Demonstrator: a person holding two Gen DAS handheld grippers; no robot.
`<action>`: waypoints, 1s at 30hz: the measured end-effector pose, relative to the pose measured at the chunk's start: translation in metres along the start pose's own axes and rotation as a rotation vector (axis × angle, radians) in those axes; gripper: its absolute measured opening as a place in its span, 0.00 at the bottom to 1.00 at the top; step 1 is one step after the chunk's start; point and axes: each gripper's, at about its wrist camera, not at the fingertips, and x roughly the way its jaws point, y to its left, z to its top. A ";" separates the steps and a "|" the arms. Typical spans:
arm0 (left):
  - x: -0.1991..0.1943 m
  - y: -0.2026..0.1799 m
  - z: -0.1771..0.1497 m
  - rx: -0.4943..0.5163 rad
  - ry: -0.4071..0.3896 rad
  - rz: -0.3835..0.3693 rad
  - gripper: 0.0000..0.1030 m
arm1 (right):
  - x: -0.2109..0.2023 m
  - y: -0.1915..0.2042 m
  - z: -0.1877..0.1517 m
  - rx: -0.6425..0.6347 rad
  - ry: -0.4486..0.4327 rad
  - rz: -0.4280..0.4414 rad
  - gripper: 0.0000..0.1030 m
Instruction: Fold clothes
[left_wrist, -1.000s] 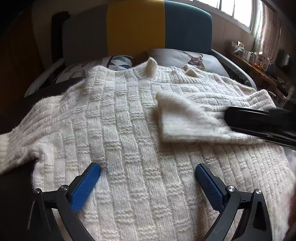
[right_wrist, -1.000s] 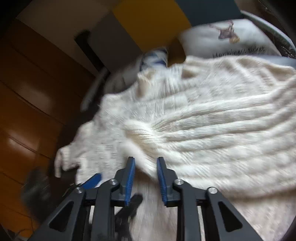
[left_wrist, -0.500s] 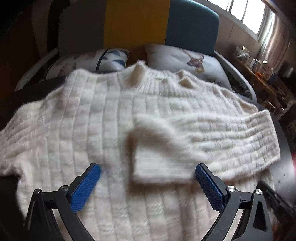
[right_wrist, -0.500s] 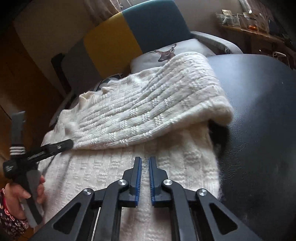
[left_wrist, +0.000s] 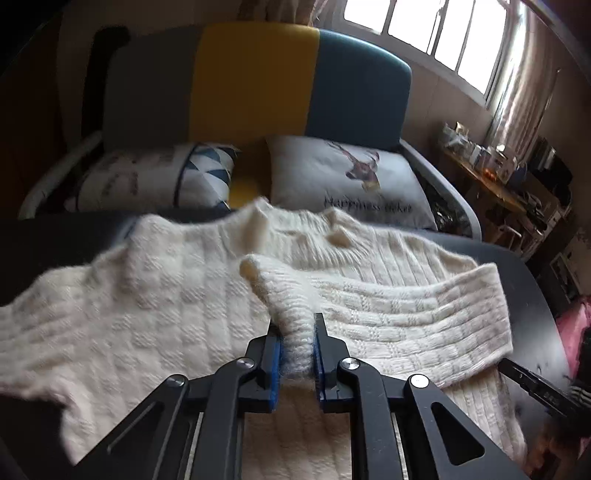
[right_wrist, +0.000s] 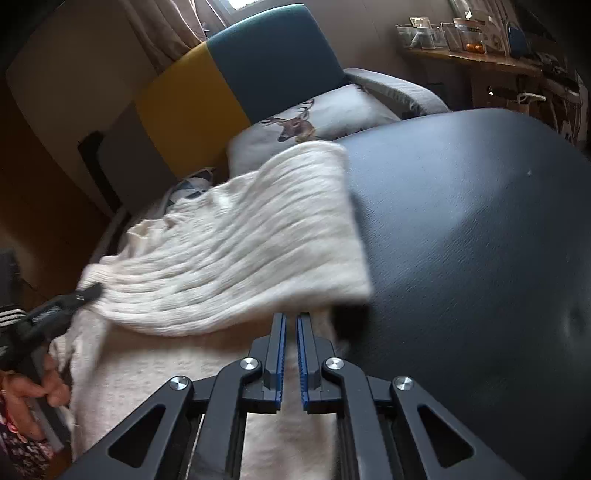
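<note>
Dark table (right_wrist: 480, 229) | one sweater (left_wrist: 155, 295) | left hand-held gripper (left_wrist: 297, 354) closing on sleeve (left_wrist: 388, 306) | right (right_wrist: 290, 354) narrow, empty

There is 1 cream knit sweater (left_wrist: 155, 314) on 1 black bench (right_wrist: 480, 229). 2 pillows lean behind it: 1 with a deer print (left_wrist: 343, 181), 1 with blue triangles (left_wrist: 166, 177). 2 hand-held grippers show: left (left_wrist: 297, 343) and right (right_wrist: 290, 332). 1 three-coloured sofa backrest (left_wrist: 255, 81) stands behind.
</note>
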 end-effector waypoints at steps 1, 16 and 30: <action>-0.009 0.006 -0.009 -0.003 0.002 0.001 0.14 | 0.002 0.000 0.002 -0.002 0.001 0.000 0.05; -0.013 0.031 -0.079 0.039 0.008 0.135 0.15 | 0.027 0.009 0.010 -0.032 -0.006 -0.084 0.01; -0.017 0.039 -0.092 -0.020 -0.025 0.130 0.48 | -0.005 0.040 0.042 -0.144 -0.080 -0.062 0.04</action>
